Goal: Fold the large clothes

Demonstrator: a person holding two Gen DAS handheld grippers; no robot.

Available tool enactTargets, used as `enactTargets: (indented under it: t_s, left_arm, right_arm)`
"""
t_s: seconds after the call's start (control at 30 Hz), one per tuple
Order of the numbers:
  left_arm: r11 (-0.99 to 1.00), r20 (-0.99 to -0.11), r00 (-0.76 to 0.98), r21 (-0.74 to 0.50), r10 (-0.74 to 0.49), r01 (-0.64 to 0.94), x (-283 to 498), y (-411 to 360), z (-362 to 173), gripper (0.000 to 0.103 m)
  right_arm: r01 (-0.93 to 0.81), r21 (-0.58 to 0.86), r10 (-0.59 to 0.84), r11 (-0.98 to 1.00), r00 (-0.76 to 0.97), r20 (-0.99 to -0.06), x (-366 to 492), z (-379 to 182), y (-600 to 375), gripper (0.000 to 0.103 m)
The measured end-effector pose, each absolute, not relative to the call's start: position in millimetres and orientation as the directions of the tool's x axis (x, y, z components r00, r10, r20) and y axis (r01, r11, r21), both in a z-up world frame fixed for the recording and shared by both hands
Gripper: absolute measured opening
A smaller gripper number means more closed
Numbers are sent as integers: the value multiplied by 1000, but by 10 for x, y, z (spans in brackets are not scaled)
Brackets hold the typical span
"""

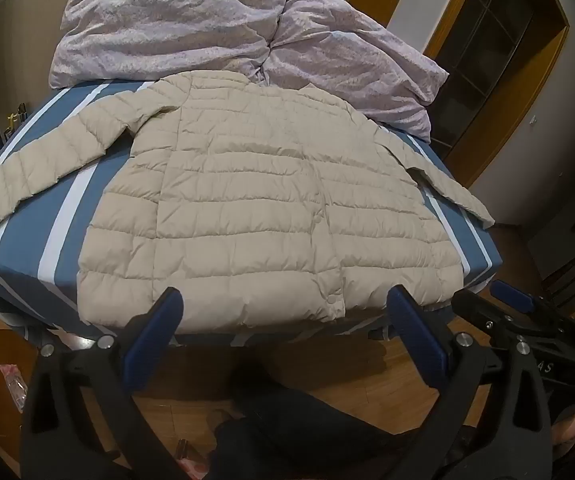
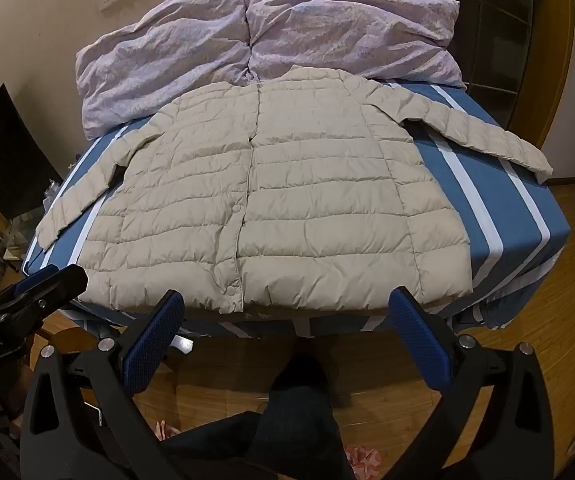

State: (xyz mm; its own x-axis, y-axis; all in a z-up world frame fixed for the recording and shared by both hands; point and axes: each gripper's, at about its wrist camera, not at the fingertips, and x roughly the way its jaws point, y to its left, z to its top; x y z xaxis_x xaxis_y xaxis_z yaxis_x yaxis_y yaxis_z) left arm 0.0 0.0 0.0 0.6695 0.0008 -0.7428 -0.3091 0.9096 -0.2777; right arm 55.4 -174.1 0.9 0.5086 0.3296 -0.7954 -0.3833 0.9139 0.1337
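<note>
Puffy jacket (image 1: 263, 208) lies flat, not yet folded.
Left gripper (image 1: 285, 308) and right gripper (image 2: 287, 308) hover with jaws open, empty; slippery padding at lower centre may slide out, unfolding.

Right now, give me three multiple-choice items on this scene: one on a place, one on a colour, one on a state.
1. Where does the jacket lie?
A. On the wooden floor
B. Spread on the striped bed sheet
C. On a chair

2. What colour is the jacket?
A. Cream
B. Red
C. Black

3. How do the left gripper and right gripper stand?
A. Both shut on a sleeve
B. One open, one shut
C. Both open, holding nothing

Answers: B, it lies flat on the blue and white sheet with sleeves spread, in front of the lilac duvet; A, its quilted fabric is pale cream; C, each pair of blue pads stands wide apart before the hem.
</note>
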Motion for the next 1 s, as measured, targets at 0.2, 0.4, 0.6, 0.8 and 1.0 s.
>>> enactTargets:
  t_s: [0.2,0.4,0.6,0.8,1.0]
  left_arm:
    - [910,-743,669,-276,3,-311,-5,-3,6,101]
    - [909,-744,668,-278,0,-310,0,0,0,101]
    - [909,-745,667,-279,-1,-310,0,0,0,101]
    - [909,-746,666,-278,-1,-310,-1,0,-1,101]
    - [908,-748,664,-279,-2,-312,2,1,-2,101]
  right_arm:
    - [-383,133,329,914,507,-797,573,8,-1751,102]
    - [-382,133,329,915,510,-795,571,12,-1755,102]
    - [-382,134,329,914,509,-795,578,13,-1761,102]
    - [-383,134,330,914,507,-796,598,7,-1771,102]
    - [-386,133,330,913,506,-797,582,4,-1745,102]
